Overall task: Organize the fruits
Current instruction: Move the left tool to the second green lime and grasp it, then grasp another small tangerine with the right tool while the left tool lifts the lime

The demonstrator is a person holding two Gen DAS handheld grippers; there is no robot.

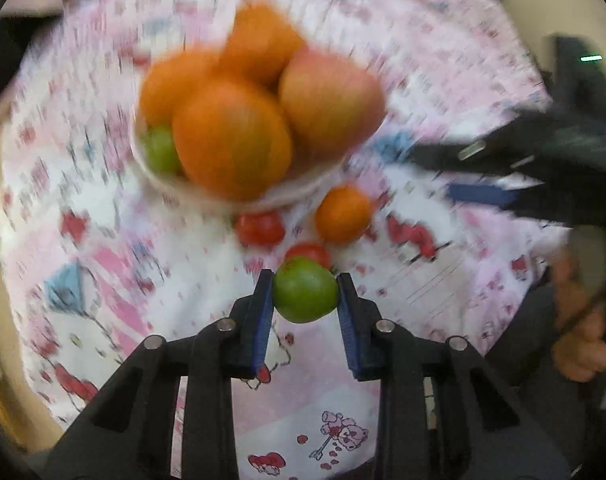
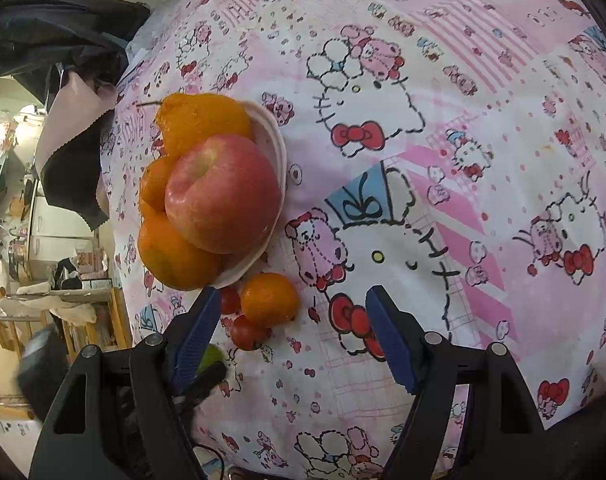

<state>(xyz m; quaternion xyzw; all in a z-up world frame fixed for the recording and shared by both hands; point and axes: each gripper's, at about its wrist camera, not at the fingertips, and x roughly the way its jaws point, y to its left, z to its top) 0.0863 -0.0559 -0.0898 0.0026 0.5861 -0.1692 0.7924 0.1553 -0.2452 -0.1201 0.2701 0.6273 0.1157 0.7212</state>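
No readable brand or label anywhere; only cartoon cats, bears and red bows printed on the pink tablecloth (image 2: 443, 80), with a few lettered patches too small to make out.

Left gripper (image 1: 305, 294) clamped on a small green fruit (image 1: 305, 295), both blue pads pressed against its sides. Just beyond the held fruit, two small red fruits (image 1: 259, 227), one of them touching or nearly touching the green one from behind. Ahead and slightly right, a loose small orange (image 1: 343, 213) on the cloth. Farther ahead, a white bowl (image 1: 311, 188) heaped with oranges (image 1: 231, 140), an apple (image 1: 331, 98) and another green fruit (image 1: 161, 150) at its left rim; all blurred. Right gripper (image 1: 435, 172) at the right, beside the bowl.

Right gripper (image 2: 293, 334) standing wide open, nothing between the pads. Small orange (image 2: 269, 299) and a red fruit (image 2: 247, 332) just ahead, near the left finger. Bowl (image 2: 277, 152) ahead-left, close to the table's edge on that side. Bare cloth ahead and to the right, free of fruit; near edge of the table below right.
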